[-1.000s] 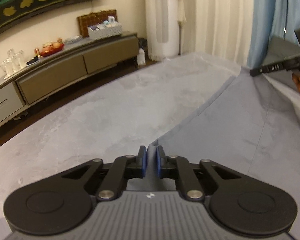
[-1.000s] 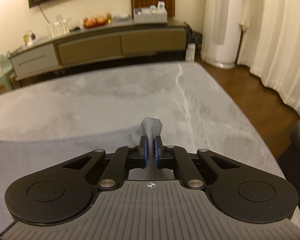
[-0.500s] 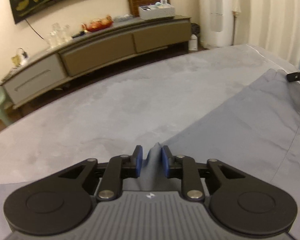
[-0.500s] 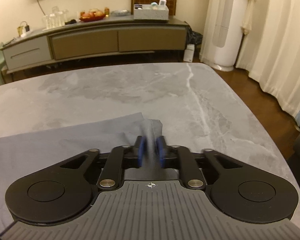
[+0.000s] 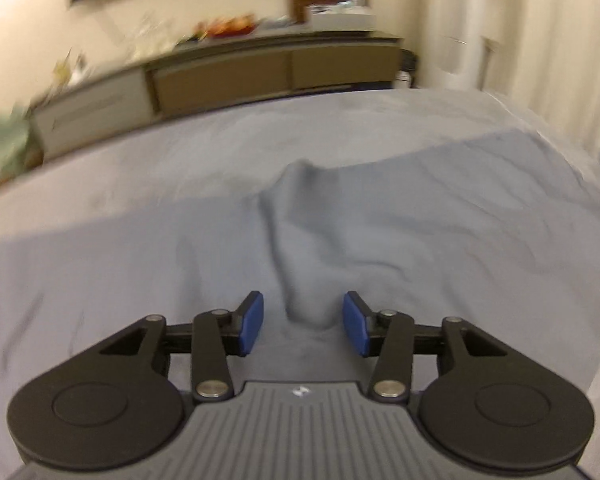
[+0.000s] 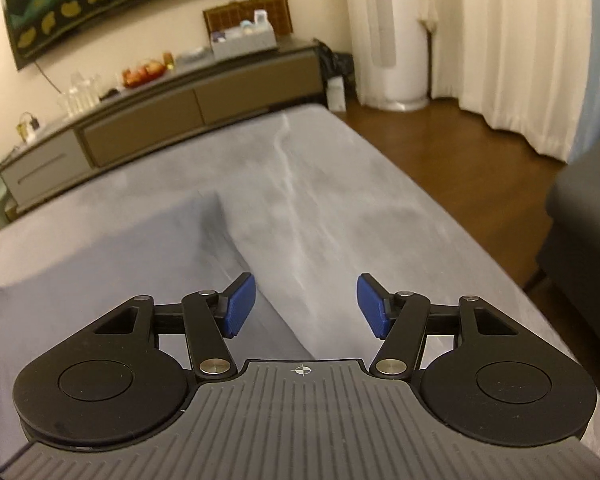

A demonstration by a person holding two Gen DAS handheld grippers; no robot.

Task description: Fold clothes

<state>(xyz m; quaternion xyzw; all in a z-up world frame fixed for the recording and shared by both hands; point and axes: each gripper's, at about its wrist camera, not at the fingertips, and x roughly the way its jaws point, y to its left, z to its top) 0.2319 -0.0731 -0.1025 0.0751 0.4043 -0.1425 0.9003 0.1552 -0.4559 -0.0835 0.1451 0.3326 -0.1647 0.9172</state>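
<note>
Both claws have just been opening: left claw [image 5: 303,323] gapes around a raised pleat of the grey garment [image 5: 420,216], right claw [image 6: 306,306] holds nothing. Looks like thin, floppy, light cloth lying on the table [image 6: 340,208], so I'd pinch it at the corners or the hem.

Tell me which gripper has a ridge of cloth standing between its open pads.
The left gripper: a raised fold of the grey garment stands between its pads. The right gripper frames flat cloth edge and table.

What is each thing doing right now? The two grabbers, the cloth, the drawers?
left gripper: open, jaws just opened, a ridge of cloth between the pads, not pinched.
right gripper: open, jaws just opened, nothing held.
grey cloth: lying on the table, released, rumpled.
sideboard drawers: shut.
</note>
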